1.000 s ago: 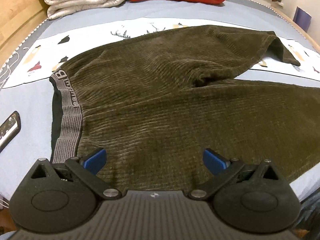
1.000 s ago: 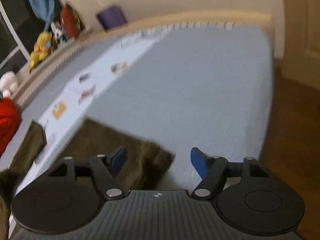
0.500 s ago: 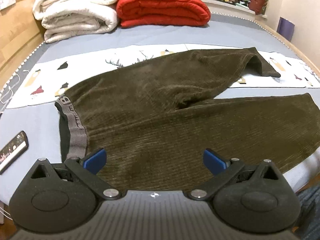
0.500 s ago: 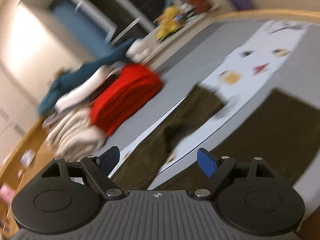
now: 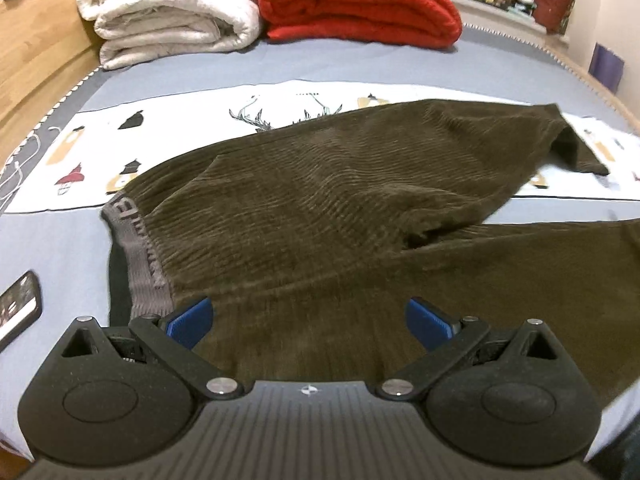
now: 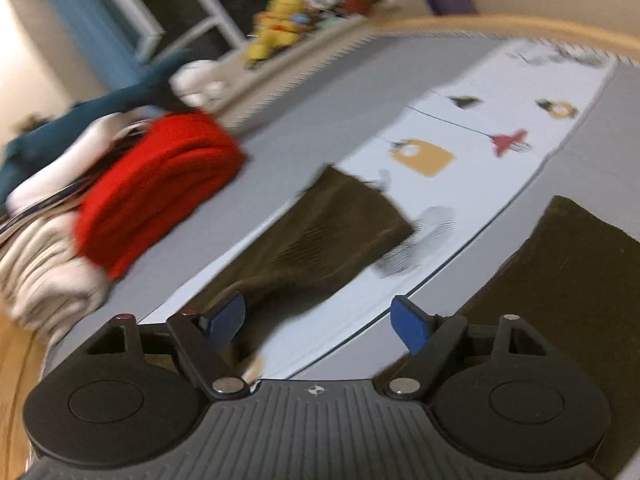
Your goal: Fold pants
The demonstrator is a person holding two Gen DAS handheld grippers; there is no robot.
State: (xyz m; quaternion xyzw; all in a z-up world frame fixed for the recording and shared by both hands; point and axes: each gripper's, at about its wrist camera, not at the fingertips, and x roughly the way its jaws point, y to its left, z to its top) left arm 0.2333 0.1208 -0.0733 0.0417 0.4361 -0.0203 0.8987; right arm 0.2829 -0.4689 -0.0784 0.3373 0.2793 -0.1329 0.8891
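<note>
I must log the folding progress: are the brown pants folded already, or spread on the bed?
Spread, not folded. The pants lie flat on the bed, both legs apart in a V, waistband uncovered.

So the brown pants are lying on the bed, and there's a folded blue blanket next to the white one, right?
Not quite. The pants do lie on the bed, but the folded blanket beside the white one is red, not blue. The left wrist view shows it.

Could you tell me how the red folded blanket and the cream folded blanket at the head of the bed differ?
The red blanket is bright and smooth-looking; the cream blanket is pale and more crumpled. In the left wrist view the red one lies right of the cream one. Both are folded into thick rolls, side by side on the grey bed.
</note>
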